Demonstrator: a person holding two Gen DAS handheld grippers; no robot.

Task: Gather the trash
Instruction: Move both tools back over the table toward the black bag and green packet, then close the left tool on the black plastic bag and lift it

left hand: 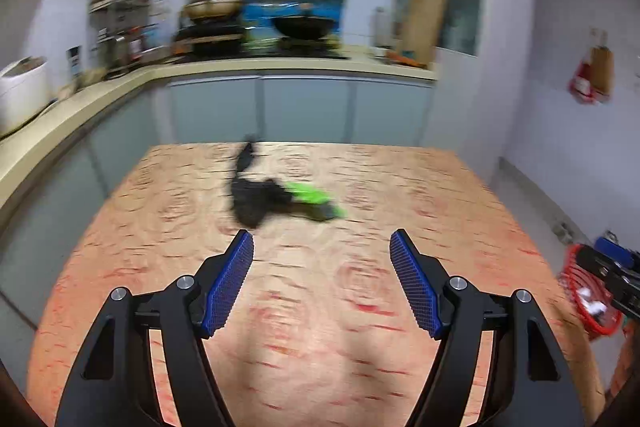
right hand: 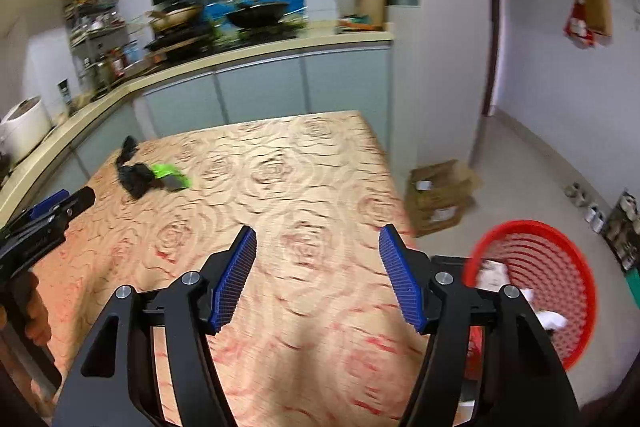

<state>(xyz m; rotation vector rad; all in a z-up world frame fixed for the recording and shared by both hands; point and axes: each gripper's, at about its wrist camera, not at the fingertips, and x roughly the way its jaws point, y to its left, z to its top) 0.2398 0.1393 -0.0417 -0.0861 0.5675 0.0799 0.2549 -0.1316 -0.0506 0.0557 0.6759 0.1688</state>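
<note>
Rose-patterned cloth covers the table (right hand: 304, 187); a crumpled black scrap (right hand: 134, 177) touching a green wrapper (right hand: 170, 175) lies at its far left, blurred in the left wrist view; both the left gripper (left hand: 322, 247) and right gripper (right hand: 317, 241) hover released, nothing between them; a red basket (right hand: 560, 267), partly hidden behind the right gripper, holds white scraps beside the table; a cardboard box (right hand: 440, 195) sits beyond.
</note>
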